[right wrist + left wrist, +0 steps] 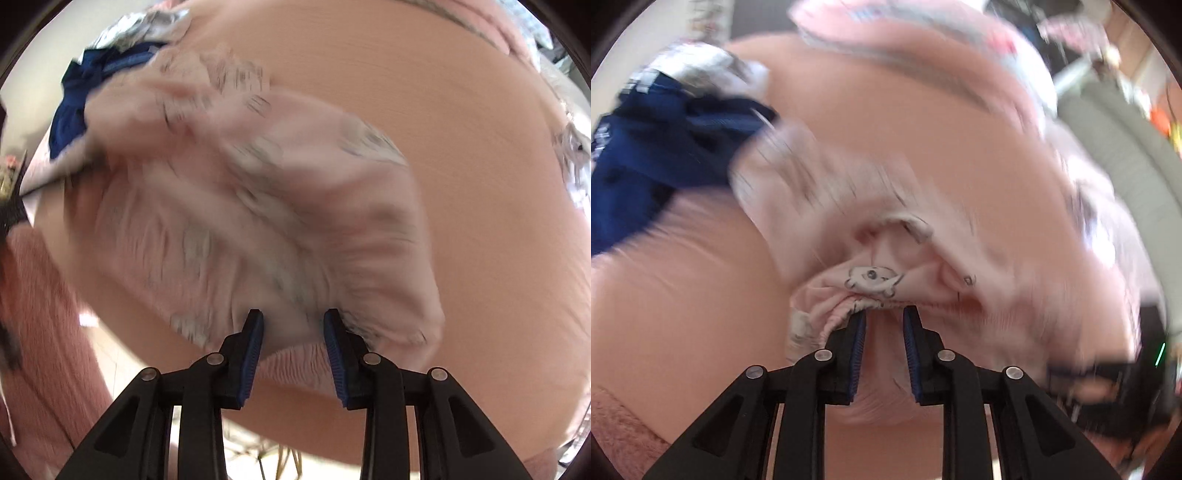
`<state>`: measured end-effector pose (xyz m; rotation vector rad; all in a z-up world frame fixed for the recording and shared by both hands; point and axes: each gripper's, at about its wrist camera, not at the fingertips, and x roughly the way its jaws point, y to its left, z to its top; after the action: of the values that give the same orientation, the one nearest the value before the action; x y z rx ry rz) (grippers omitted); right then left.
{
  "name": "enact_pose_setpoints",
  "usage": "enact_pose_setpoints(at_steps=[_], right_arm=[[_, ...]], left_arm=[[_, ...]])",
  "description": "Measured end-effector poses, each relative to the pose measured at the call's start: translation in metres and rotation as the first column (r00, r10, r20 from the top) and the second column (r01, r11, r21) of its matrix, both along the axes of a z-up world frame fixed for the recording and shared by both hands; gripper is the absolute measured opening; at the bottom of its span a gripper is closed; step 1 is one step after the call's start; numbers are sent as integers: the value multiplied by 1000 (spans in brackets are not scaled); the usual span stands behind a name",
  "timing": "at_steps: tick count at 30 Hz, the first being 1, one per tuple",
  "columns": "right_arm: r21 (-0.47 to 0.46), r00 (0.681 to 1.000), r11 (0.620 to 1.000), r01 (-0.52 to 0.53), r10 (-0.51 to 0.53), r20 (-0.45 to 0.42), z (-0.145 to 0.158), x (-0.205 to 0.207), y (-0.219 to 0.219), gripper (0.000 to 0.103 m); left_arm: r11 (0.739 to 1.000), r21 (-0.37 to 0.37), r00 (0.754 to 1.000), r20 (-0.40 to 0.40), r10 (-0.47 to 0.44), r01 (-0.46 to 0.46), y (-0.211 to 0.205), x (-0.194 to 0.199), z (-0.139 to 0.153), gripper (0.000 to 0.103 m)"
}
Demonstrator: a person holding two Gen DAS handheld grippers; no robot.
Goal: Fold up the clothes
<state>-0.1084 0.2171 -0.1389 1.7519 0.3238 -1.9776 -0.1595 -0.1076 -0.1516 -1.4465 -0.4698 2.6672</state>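
A pale pink garment (834,221) with small grey animal prints lies crumpled on a peach sheet (683,314). In the left wrist view its gathered elastic edge rests against the left fingertip of my left gripper (884,314). The blue pads stand apart, and only sheet shows between them. In the right wrist view the same garment (258,206) spreads, blurred, ahead of my right gripper (293,317). That gripper's jaws stand apart over the garment's near edge. Cloth shows between the tips, but the pads do not press on it.
A dark blue garment (657,147) (74,107) lies at the far left with a grey-white patterned cloth (698,70) behind it. A fluffy pink cloth (37,295) lies at the left edge. Another pink cloth (886,33) lies across the back. A dark blur (1108,387) fills the lower right.
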Motion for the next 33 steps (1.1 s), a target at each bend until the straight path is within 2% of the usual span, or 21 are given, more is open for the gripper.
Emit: enact_pose_setpoints(at_steps=[1,3,5,7,9,11,12,13,16,18,20,21,22,23,24,25,26,27,29,33], right_arm=[[0,1000,1000,-2,2,14,2,3,9,32],[-2,999,1000,1,-1,42,8,8,26,32],[-26,998,999,40,-39,49,19,7,43,33],[-39,998,998,56,-56,-8,39,6,50,33],[-35,994,999,29,-32,-101,60,9,44,35],[-49,985,999,-10,2,-171,67,11,31,56],[-28,981,999,-24,18,-193,66,12,23,59],[23,979,999,-29,33,-201,61,13,17,60],[205,966,979,-10,63,-250,38,2,10,60],[277,955,961,18,65,-289,29,8,16,60],[280,955,959,54,32,-294,22,9,28,60],[247,959,966,70,3,-284,18,7,35,60],[207,962,975,86,-28,-270,15,5,42,57],[137,969,984,111,-77,-234,11,1,50,42],[76,970,987,143,-125,-211,11,-1,56,37],[27,965,983,180,-171,-200,15,-4,61,16],[-21,959,977,211,-211,-188,23,-7,67,4],[-53,949,969,240,-246,-198,32,-9,72,4],[-82,913,954,288,-300,-278,62,-13,85,4],[-142,852,943,300,-332,-404,118,0,92,4]], left_arm=[[1000,8,999,-20,30,-30,-6,2,5,18],[997,-35,994,-76,73,-75,-12,13,18,18],[999,-9,995,-99,32,-33,-15,22,25,18],[999,10,997,-77,-31,32,-11,29,24,18],[995,-30,995,-32,-96,95,-2,33,12,19],[988,-80,992,18,-128,129,10,34,-4,20],[988,-85,991,38,-128,131,11,33,-10,25],[988,-84,991,52,-127,131,12,30,-14,31],[988,-87,989,85,-123,130,14,23,-26,42],[985,-100,987,84,-135,143,17,16,-29,43],[976,-108,980,90,-178,187,23,7,-37,43],[971,-113,975,94,-201,211,26,2,-41,34],[969,-115,973,105,-206,217,31,1,-44,9],[973,-102,973,122,-194,207,33,-1,-46,3],[979,-72,976,125,-180,190,31,-3,-45,3],[985,-45,981,104,-163,169,28,-2,-39,3],[989,-41,988,66,-143,145,23,2,-28,3],[990,-46,991,21,-129,130,19,6,-14,3],[992,-49,990,-63,-123,120,10,16,18,3],[986,-63,971,-173,-165,156,8,32,73,3]])
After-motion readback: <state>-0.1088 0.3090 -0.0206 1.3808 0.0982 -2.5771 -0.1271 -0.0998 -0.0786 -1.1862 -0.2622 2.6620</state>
